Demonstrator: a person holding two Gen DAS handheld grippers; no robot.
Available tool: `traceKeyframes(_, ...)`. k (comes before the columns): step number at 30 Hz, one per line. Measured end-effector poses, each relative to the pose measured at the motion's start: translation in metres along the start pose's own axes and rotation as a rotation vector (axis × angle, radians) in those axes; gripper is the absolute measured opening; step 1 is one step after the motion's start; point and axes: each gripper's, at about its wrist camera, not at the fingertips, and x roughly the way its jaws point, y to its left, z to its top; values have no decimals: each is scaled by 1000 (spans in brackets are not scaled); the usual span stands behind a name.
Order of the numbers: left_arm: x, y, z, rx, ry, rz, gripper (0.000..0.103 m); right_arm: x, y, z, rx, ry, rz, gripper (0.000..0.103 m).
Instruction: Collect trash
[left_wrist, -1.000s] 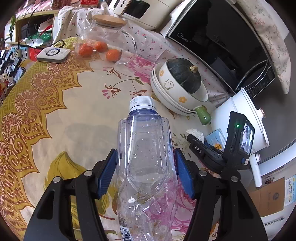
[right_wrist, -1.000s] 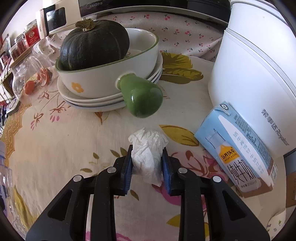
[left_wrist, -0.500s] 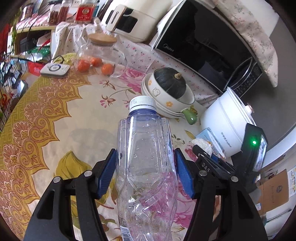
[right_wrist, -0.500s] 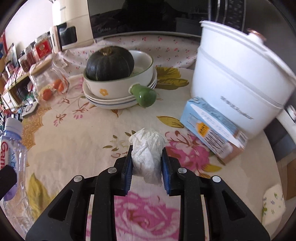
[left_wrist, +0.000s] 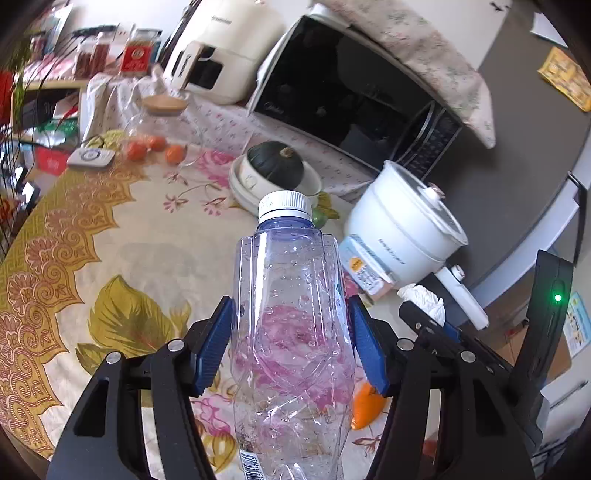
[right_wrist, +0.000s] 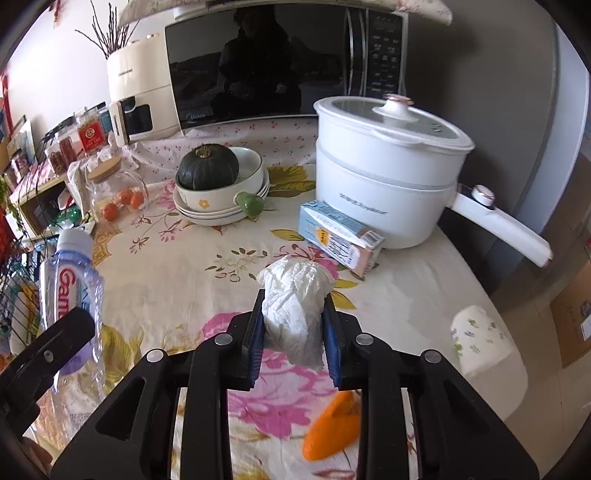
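A: Floral tablecloth (right_wrist: 177, 280) carries a white cooker (right_wrist: 384, 184), a milk carton (right_wrist: 338, 236) and a bowl with a squash (right_wrist: 207, 168). Gripper status?

B: Left gripper (left_wrist: 290, 345) is clamped on the plastic bottle (left_wrist: 291, 314), raised above the cloth. Right gripper (right_wrist: 293, 328) is clamped on the crumpled tissue (right_wrist: 295, 295), also raised.

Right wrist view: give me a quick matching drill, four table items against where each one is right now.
1 crumpled tissue
2 plastic bottle
3 milk carton
4 dark squash

A lying beside the white pot
B in the bowl on stacked plates
C clamped in the left gripper
D clamped in the right gripper

Pairs: 1-D, 2-C, 3-A, 4-B
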Motion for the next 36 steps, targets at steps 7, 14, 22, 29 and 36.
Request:
traceKeyframes(7, -30, -34, -17, 81, -52, -18, 62, -49, -27, -26, 38, -44, -37, 26)
traceKeyframes(14, -55, -54, -42, 89, -56, -54, 62, -87, -48, -45, 77, -69, -60, 26)
traceKeyframes(22, -79, -80, -69, 114, -43, -102, 62, -133, -68, -66, 94, -129, -109, 27)
traceKeyframes(29, -93, -106, -92, 151, -17, -149, 62, -160, -103, -94, 164, -135, -130, 27)
traceKeyframes(36, -102, -135, -115, 203, 14, -189, 62, -184, -129, -119, 209, -144, -157, 27)
